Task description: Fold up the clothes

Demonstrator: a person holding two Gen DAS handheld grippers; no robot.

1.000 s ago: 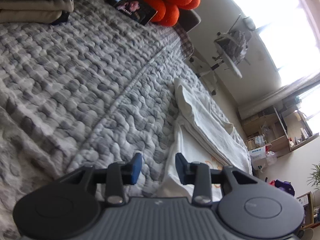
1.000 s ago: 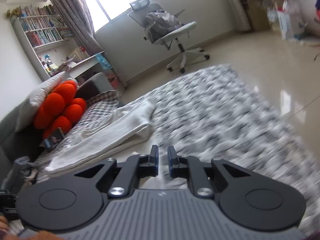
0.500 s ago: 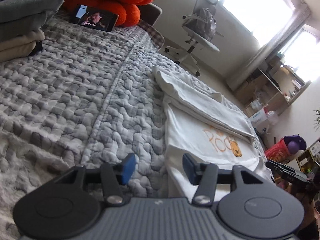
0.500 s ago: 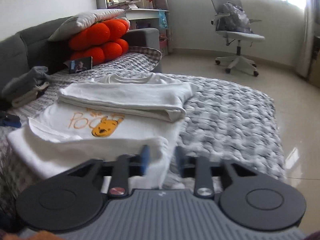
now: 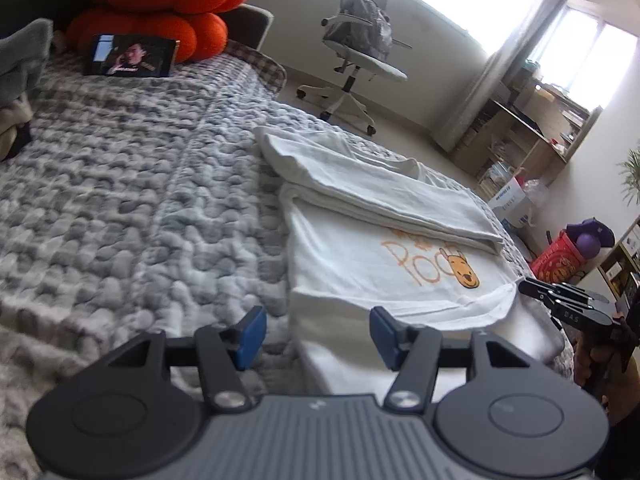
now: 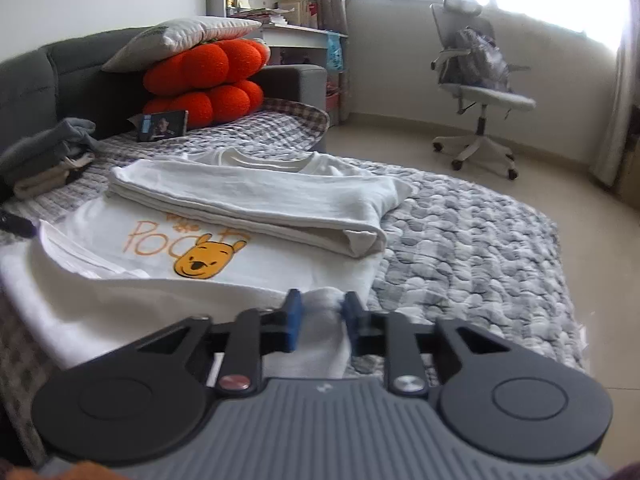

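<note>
White cotton T-shirt (image 6: 280, 264) with an orange bear print lies partly folded on a grey quilted bed (image 6: 460, 240). The right hand-held gripper (image 6: 319, 316) has its blue pads narrowly parted around a bunched corner of the shirt. The left hand-held gripper (image 5: 316, 334) is wide open at the shirt's other near corner, holding nothing.

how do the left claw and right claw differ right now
The left claw has its jaws spread wide; the right claw has them much closer together. The left claw holds nothing, straddling the near edge of the white t-shirt and the grey quilt; the right claw has a bunched corner of that t-shirt between its blue pads. Both sit low at the shirt's near edge.
</note>
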